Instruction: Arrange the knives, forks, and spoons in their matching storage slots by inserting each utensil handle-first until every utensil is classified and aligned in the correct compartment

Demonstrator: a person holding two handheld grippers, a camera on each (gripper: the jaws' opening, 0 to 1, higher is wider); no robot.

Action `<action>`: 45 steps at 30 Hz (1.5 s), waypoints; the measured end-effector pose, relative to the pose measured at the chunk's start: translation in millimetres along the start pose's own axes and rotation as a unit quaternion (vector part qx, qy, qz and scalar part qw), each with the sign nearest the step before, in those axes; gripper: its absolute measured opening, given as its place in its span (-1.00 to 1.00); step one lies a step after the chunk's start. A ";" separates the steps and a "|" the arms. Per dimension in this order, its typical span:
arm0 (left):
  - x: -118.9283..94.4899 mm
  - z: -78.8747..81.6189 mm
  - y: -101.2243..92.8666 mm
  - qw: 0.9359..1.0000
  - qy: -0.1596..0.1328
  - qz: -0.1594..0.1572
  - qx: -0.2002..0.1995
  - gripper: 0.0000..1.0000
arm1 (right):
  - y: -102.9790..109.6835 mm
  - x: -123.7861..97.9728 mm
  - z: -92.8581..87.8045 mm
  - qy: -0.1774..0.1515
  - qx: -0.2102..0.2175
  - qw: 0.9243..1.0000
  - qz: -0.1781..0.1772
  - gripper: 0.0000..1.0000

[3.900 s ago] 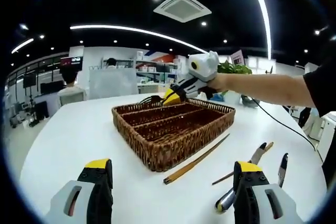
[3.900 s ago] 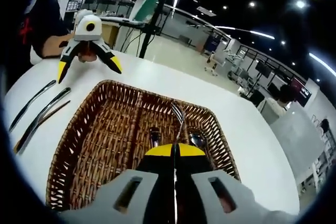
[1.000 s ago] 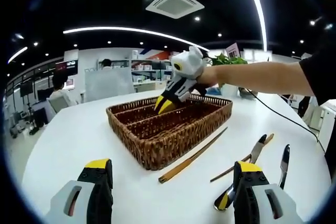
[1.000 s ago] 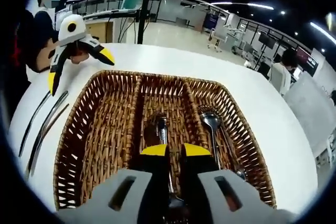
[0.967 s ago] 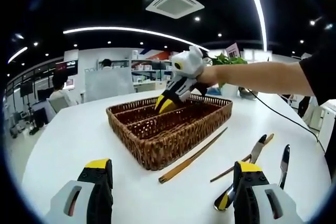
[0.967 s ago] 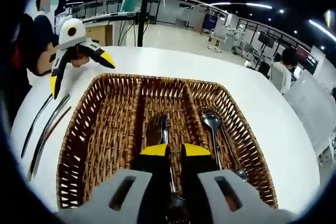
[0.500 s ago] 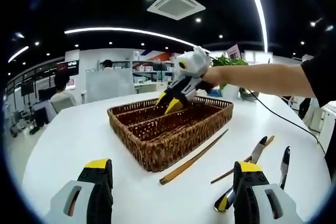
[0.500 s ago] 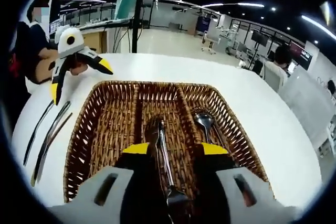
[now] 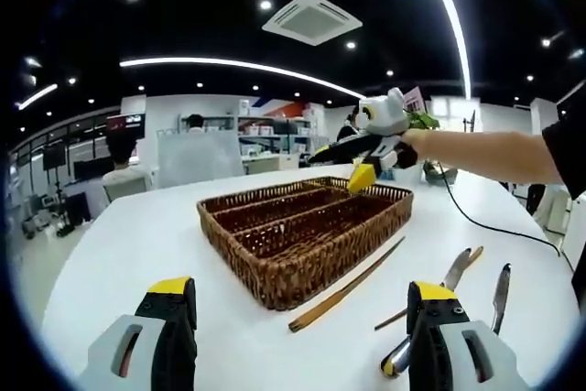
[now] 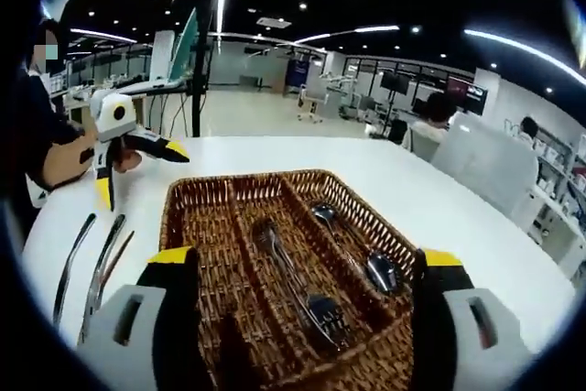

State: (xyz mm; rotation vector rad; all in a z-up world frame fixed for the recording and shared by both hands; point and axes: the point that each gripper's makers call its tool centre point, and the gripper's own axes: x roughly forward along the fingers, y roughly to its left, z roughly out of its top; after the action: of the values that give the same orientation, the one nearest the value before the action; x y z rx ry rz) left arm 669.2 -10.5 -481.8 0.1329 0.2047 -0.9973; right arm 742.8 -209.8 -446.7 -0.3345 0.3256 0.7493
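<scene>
A brown wicker basket point(image 9: 275, 270) with three long compartments stands on the white table. In the right gripper view a metal fork point(image 10: 298, 279) lies in the middle compartment of the basket point(image 10: 179, 197), and spoons point(image 10: 377, 270) lie in the right one. My right gripper point(image 10: 307, 281) hangs wide open over the near end, holding nothing. From the left gripper view, the right gripper point(image 9: 352, 164) hovers open above the basket's far right corner. My left gripper point(image 9: 300, 318) stands open low over the table, apart from everything. A hand holds the left gripper point(image 10: 124, 157) left of the basket.
Loose utensils lie on the table to the right of the basket: a long wooden stick point(image 9: 350, 283), a knife point(image 9: 453, 267), another knife point(image 9: 500, 285) and a spoon point(image 9: 397, 356). Those loose utensils point(image 10: 92, 267) lie left of the basket in the right gripper view. A cable point(image 9: 499, 231) trails across the table.
My right gripper has opened and let go of the fork, which now lies in the middle compartment. It has lifted and drawn back toward the basket's end. The left gripper stayed put.
</scene>
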 end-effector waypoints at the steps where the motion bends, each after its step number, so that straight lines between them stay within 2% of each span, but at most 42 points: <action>1: -0.3 0.7 0.0 1.000 -0.001 0.001 0.001 1.00 | -2.7 -4.5 -3.2 0.000 0.003 1.000 -0.009 0.99; 2: -0.7 1.9 -0.9 1.000 -0.003 0.000 0.003 1.00 | -3.8 -11.9 -5.9 -0.004 0.011 0.999 -0.030 0.99; 6: 0.2 3.0 -4.7 1.000 -0.004 -0.002 0.008 1.00 | -3.0 -36.5 -15.0 -0.010 0.022 0.997 -0.068 0.99; 11: 1.4 3.8 -7.0 1.000 -0.003 -0.005 0.018 1.00 | 1.7 -62.3 -18.6 -0.017 0.037 0.995 -0.088 0.99; 16: 0.4 4.5 -12.5 1.000 -0.004 -0.008 0.024 1.00 | 16.1 -83.0 -25.3 -0.027 0.042 0.993 -0.109 0.99; 20: -0.1 5.9 -18.1 0.999 -0.008 -0.016 0.040 1.00 | 19.1 -96.2 -38.2 -0.017 0.030 0.991 -0.132 0.99; 23: -1.3 8.9 -20.1 0.999 -0.016 -0.019 0.037 1.00 | 25.6 -111.9 -35.7 -0.049 0.040 0.987 -0.148 0.99; 26: -2.6 10.8 -22.0 0.999 -0.020 -0.023 0.036 1.00 | 35.9 -123.8 -39.5 -0.059 0.041 0.986 -0.153 0.99; 33: -4.2 11.7 -29.1 0.998 -0.017 -0.033 0.049 1.00 | 54.9 -139.5 -56.4 -0.049 0.053 0.985 -0.156 0.99; 42: -4.1 8.7 -26.8 0.998 -0.023 -0.038 0.049 1.00 | 73.3 -166.1 -56.3 -0.083 0.063 0.981 -0.165 0.99; 45: -2.5 5.4 -27.1 0.998 -0.020 -0.039 0.052 1.00 | 75.8 -170.0 -63.9 -0.077 0.061 0.980 -0.172 0.99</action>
State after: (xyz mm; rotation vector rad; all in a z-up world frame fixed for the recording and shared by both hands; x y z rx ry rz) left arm 645.6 -24.1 -476.4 0.2012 0.1224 -1.0879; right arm 561.7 -286.8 -449.2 -0.2068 0.1599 0.4086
